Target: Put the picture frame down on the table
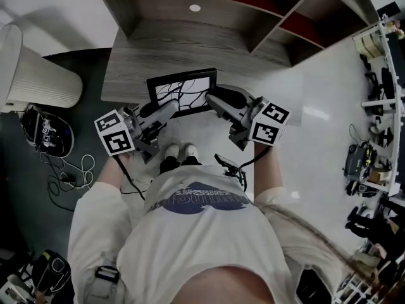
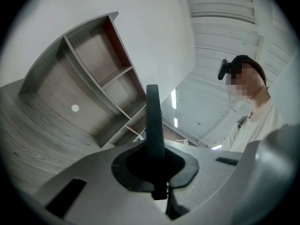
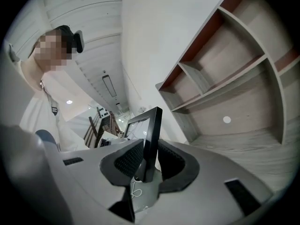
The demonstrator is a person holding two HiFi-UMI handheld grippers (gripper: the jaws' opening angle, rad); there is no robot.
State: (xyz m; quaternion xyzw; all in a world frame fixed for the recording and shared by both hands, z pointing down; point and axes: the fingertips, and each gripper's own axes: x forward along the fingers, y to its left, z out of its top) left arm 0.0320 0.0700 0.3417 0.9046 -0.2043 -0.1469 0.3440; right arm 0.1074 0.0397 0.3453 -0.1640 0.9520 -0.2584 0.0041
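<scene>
While the picture frame [image 1: 182, 92] is being held crosswise over the near edge of the wooden table [image 1: 126, 75], its two ends are being clamped by the left gripper [image 1: 154, 111] and right gripper [image 1: 212, 99].

Matt black picture frame [image 1: 182, 92], wood-grain table [image 1: 130, 75]

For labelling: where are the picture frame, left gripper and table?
picture frame [image 1: 183, 89], head view, on its printed face.
left gripper [image 2: 154, 165], left gripper view, between its jaws.
table [image 1: 133, 68], head view, on bare wood top.
</scene>
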